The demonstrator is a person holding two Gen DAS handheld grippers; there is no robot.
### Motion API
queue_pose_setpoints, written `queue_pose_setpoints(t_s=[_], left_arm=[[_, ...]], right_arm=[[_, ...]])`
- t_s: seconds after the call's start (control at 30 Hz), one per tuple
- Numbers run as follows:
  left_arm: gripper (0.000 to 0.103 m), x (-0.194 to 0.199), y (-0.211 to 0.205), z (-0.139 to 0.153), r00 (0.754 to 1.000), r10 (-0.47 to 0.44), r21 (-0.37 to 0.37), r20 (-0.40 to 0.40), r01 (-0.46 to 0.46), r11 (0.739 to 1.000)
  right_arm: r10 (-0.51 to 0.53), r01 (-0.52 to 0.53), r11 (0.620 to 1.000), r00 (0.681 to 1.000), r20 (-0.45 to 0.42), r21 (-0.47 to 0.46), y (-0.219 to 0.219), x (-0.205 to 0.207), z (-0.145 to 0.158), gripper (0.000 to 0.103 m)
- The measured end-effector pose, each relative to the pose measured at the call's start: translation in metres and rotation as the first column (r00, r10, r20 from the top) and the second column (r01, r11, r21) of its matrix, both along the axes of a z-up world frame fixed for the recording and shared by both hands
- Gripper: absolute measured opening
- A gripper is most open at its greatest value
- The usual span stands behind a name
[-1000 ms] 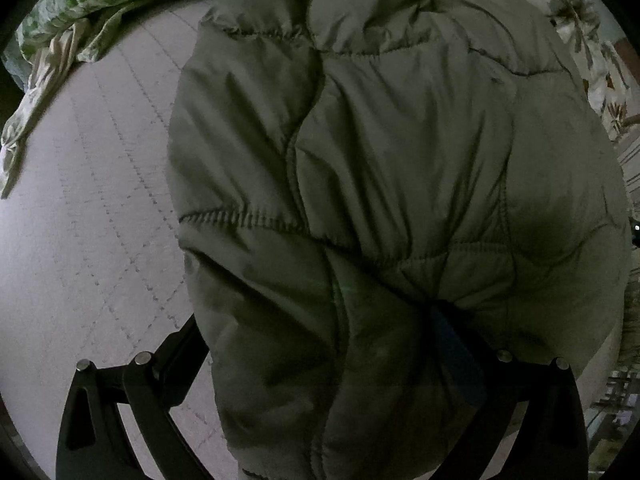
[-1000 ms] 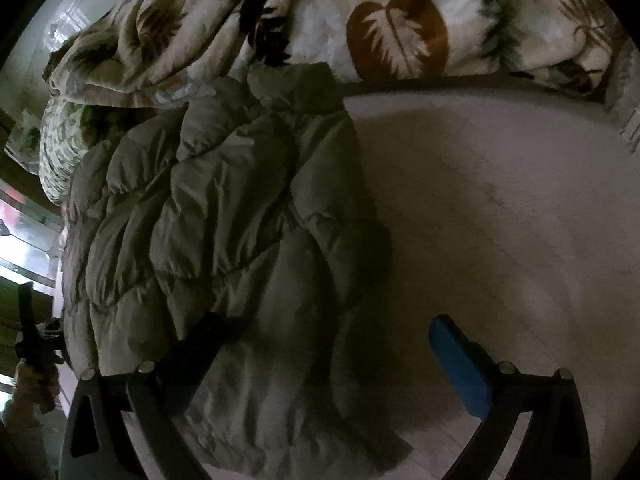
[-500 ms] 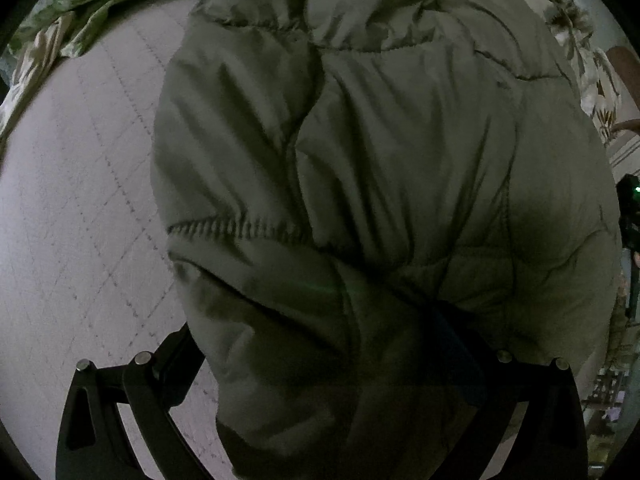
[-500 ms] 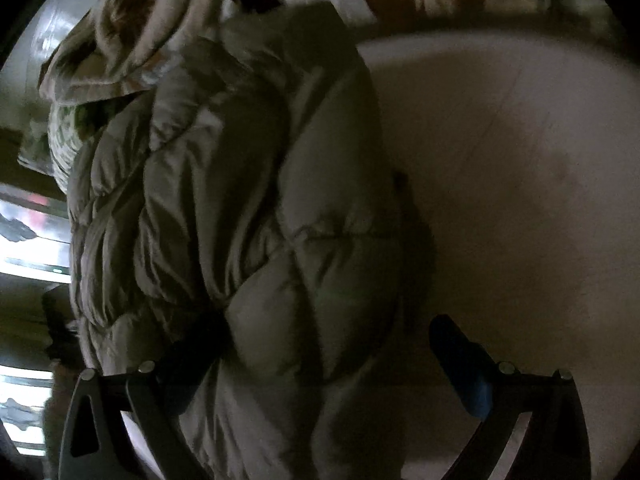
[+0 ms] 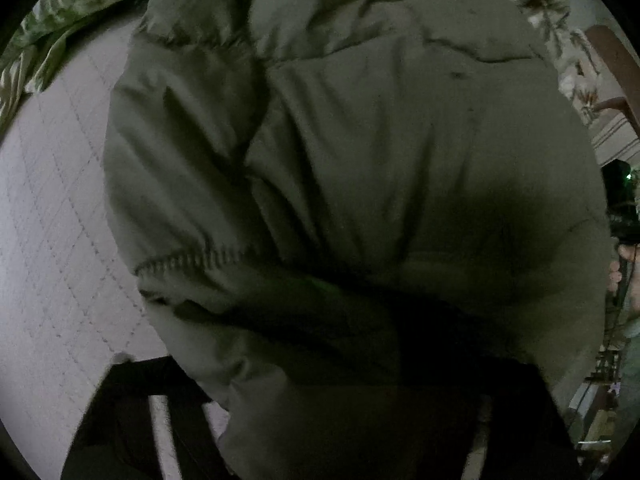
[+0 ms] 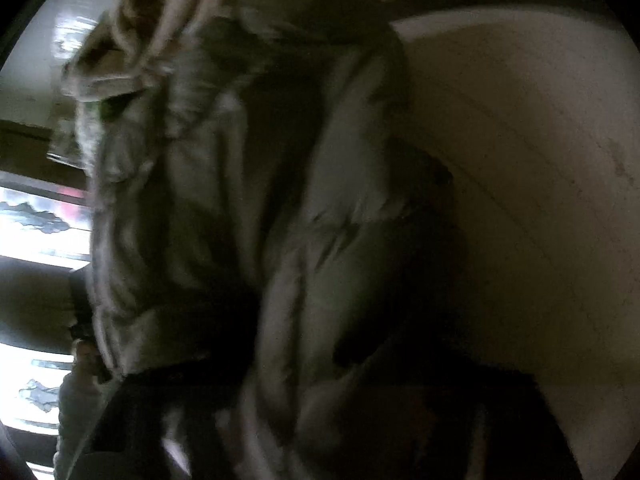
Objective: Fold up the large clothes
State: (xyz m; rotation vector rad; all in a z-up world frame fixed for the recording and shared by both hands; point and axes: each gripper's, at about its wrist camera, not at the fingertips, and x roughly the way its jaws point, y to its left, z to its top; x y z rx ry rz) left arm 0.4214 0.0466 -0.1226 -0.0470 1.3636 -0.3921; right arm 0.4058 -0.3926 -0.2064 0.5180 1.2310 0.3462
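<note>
Left gripper (image 5: 320, 420): its fingers are buried under the jacket (image 5: 360, 160) at the bottom of the frame, and only dark finger bases show at lower left and lower right. Cannot tell whether it is clenched on the cloth or merely under it.

Right gripper (image 6: 320, 432): same case. A second ago its blue pad stood bare at lower right, well apart from the other finger; now the jacket (image 6: 280, 200) covers the gap and the pad is lost in shadow. Grip state cannot be told.

Change over the last second: in both views the jacket has grown to fill most of the frame, and the frames are blurred. The bare mattress (image 5: 52, 240) has shrunk to the left edge in the left view and to the right side in the right view. The leaf-print blanket (image 6: 132, 32) has slid to the upper left.

Judgement: both grippers are closing on the jacket's near edge, probably to lift it for a fold across the bed. The thick padding may slip from a shallow grip.
</note>
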Motion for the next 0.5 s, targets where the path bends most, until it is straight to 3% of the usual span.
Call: queue_pose_setpoints(t_s=[0.07, 0.17, 0.3, 0.5], left_arm=[[0.048, -0.001, -0.001, 0.005, 1.000, 0.001, -0.007, 0.010, -0.001, 1.000], [0.037, -0.004, -0.009, 0.018, 0.999, -0.010, 0.035, 0.052, 0.008, 0.999], [0.030, -0.007, -0.011, 0.035, 0.994, -0.002, 0.085, 0.114, -0.008, 0.996], [0.027, -0.017, -0.005, 0.054, 0.986, 0.029, 0.090, 0.164, -0.044, 0.995]], right_arm=[[0.003, -0.002, 1.000, 1.000, 0.030, -0.026, 0.006, -0.003, 0.006, 0.042], [0.006, 0.000, 0.996, 0.998, 0.069, -0.086, 0.017, -0.010, 0.020, 0.033], [0.000, 0.019, 0.988, 0.992, 0.126, -0.151, 0.028, -0.023, 0.043, 0.028], [-0.019, 0.051, 0.985, 0.981, 0.194, -0.163, 0.036, -0.046, 0.075, 0.025]])
